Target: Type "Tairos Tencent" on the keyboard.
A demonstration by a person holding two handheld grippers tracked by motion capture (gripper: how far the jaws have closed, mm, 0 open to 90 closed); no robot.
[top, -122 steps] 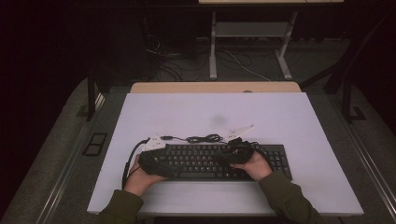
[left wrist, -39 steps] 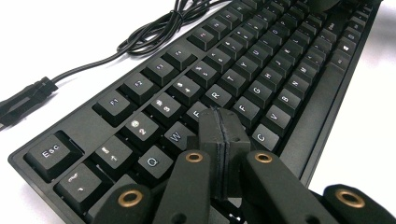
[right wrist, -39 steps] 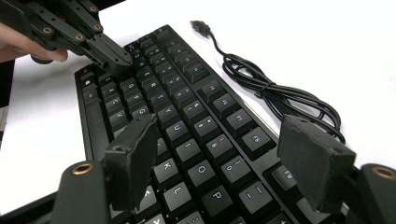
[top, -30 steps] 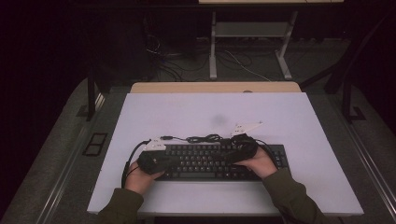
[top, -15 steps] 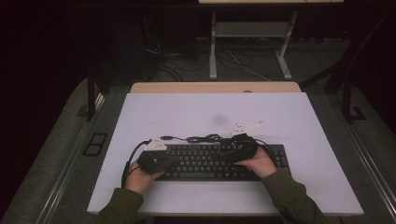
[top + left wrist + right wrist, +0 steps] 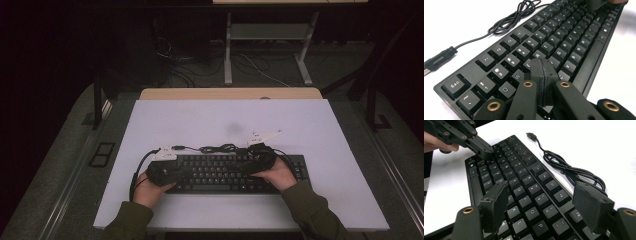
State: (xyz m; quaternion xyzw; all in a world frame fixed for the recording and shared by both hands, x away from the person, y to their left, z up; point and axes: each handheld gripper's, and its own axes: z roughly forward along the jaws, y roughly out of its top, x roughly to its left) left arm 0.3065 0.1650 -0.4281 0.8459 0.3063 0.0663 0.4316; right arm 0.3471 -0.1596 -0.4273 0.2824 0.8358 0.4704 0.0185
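The right hand-held gripper (image 6: 261,150) has slid rightward along the keyboard (image 6: 227,172), jaws wide; the left hand-held gripper (image 6: 543,65) is pinched closed over the keys. The keyboard looks stiff and light, best gripped by its end edges.

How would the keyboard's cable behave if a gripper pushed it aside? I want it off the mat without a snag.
The cable is thin and lies in loose tangled loops, so it would likely flop and bunch rather than slide as one piece. Its free USB plug would probably drag behind. It looks light, but it joins the keyboard, so it may tug there.
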